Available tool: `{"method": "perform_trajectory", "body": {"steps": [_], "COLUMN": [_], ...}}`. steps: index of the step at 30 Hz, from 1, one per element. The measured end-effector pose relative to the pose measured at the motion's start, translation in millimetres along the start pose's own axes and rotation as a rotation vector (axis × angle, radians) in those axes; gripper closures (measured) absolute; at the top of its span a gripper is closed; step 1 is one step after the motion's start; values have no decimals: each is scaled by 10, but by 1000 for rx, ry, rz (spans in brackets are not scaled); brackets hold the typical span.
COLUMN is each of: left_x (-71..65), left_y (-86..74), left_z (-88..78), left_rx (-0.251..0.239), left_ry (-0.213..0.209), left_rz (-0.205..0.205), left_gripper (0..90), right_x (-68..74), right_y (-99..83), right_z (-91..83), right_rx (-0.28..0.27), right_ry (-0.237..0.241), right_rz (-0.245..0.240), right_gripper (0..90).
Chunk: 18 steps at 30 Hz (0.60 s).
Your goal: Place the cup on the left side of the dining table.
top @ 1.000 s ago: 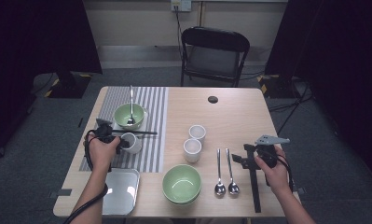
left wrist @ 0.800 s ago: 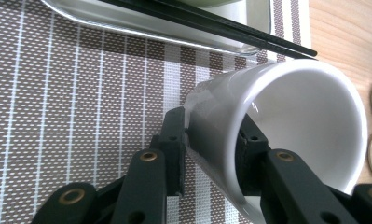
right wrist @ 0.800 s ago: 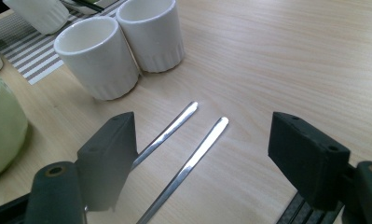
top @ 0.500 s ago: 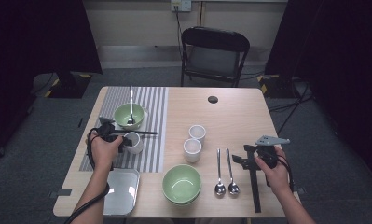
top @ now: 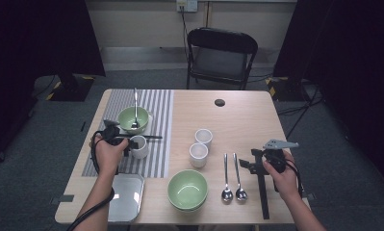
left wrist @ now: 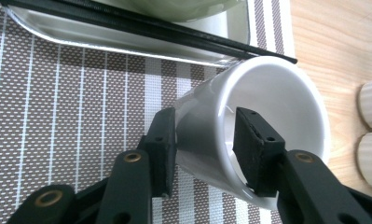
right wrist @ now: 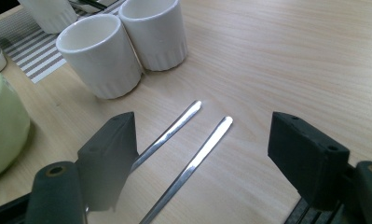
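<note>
Left gripper (left wrist: pixel 202 140) straddles wall of white cup (left wrist: pixel 253 135): one jaw outside, one inside, jaws just opening, pads easing off. Cup stands on striped mat (top: pixel 156 125), just beside green bowl (top: pixel 132 118). Right gripper (right wrist: pixel 202 154) spread wide, empty, over spoons (right wrist: pixel 193 154).

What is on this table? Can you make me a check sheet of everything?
Surface: wooden table, striped mat on its left.
Job's things: white cup on the mat.
Clutter: ribbed cups, near bowl, far bowl holding a spoon, chopsticks, spoon pair, tray, disc, black bar.
Grippers: left gripper has just been opening, fingers either side of the cup's wall; right gripper open over the spoon pair's handles.
Cables: left cable; floor cables.
Surroundings: chair, dark curtains.
</note>
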<state>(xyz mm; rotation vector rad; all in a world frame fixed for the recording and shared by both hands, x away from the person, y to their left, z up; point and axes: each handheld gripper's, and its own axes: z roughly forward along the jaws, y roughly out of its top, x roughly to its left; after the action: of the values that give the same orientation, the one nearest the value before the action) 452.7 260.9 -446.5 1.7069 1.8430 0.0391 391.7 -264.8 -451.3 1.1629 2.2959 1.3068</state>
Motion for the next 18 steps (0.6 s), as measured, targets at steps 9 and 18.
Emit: {"method": "perform_trajectory", "body": {"steps": [9, 18], "left_x": [-45, -43], "left_y": [10, 17], "left_z": [-18, -42], "left_rx": [7, 7], "left_ry": [10, -5], "left_rz": [8, 22], "left_gripper": [550, 475], "right_x": [-16, -15], "right_y": [-15, -45], "right_z": [-1, -5], "right_rx": [3, 16], "right_ry": [2, -5], "right_rz": [-9, -27], "right_gripper": [231, 231]}}
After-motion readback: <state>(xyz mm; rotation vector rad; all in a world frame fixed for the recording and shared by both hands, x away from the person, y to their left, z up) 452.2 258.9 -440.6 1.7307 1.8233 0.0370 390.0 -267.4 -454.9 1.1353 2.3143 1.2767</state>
